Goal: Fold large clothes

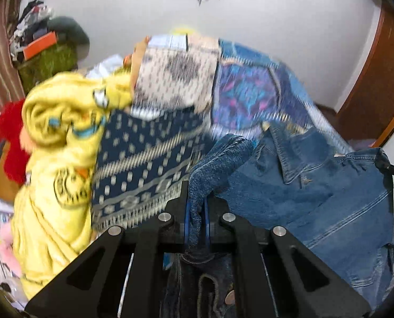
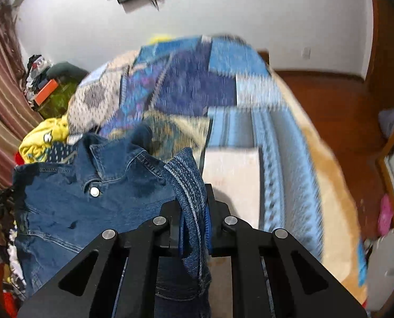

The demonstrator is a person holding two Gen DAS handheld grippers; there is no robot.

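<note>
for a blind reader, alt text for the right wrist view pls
The right gripper is shut on a fold of a blue denim jacket, over a bed with a blue patchwork quilt. Yellow clothing lies at the left.

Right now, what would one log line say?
left tool: shut on jacket | right tool: shut on jacket | jacket over bed

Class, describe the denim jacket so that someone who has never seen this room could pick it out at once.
Start at the bed covered by a blue patchwork quilt. At its near end, right of a heap of yellow clothing, lies the denim jacket, pinched at either side by the left gripper and right gripper. It alone is plain blue denim, with a collar and a metal snap button.
</note>
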